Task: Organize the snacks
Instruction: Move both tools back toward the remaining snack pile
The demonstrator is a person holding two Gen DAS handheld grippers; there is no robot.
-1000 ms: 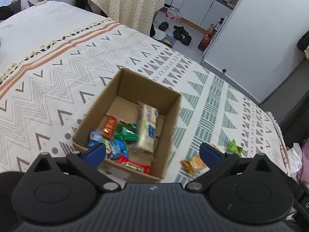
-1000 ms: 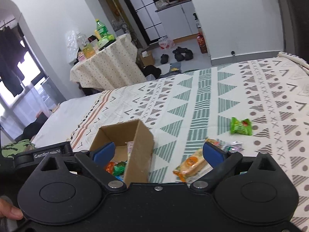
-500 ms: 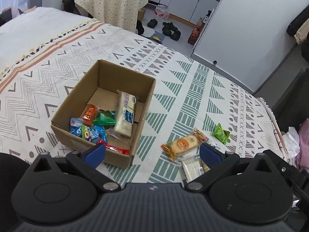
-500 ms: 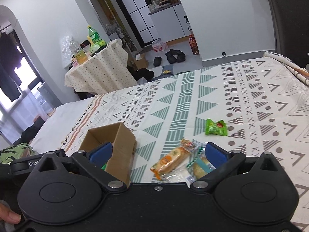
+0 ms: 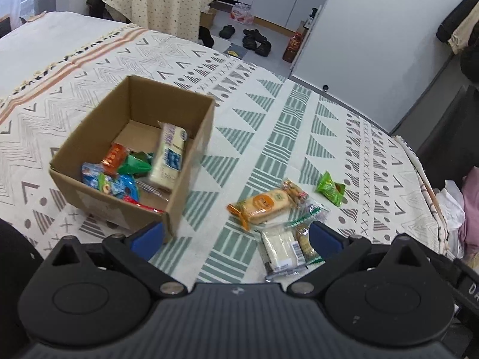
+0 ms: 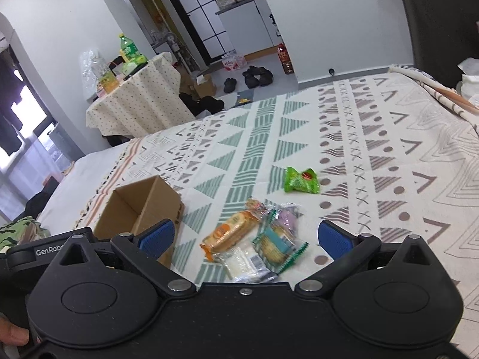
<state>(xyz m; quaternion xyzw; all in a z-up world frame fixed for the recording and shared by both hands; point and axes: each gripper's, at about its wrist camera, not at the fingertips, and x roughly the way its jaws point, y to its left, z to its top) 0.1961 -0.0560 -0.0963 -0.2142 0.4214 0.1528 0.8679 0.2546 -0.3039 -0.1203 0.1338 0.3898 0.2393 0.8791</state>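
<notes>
patterned bedspread (image 5: 269, 125) fills the left wrist view, with a kitchen doorway and shoes on the floor far behind. on it stands an open cardboard box (image 5: 191, 161) already holding several packets (a pale long one leans against its right wall). the loose snacks lie to the right of the box: an orange biscuit packet (image 5: 263, 205), its long axis running left-low to right-high, a white wafer packet (image 5: 283, 251) just below it and pointing roughly along the tongs, and a green sachet (image 5: 330, 188) apart to the right. the left tongs (image 5: 236, 234) are spread wide with nothing between them; the white packet sits close to the right-hand pad, the box corner by the left-hand pad.

from the right wrist view, the same bed stretches toward a dotted tablecloth and bottles. the right tongs (image 6: 245, 237) are fully released and empty, and the pile lies squarely between the pads, just ahead: orange biscuit packet (image 6: 229, 233) slanting up to the right, a green-edged clear packet (image 6: 277, 243) overlapping it, the white one (image 6: 242, 264) nearest. the green sachet (image 6: 301, 181) lies farther off, the box (image 6: 149, 206) to the left. judging by this centring, the right hand looks better lined up on the pile, and the biscuit packet's slant would call for a small roll to close across its narrow width.
</notes>
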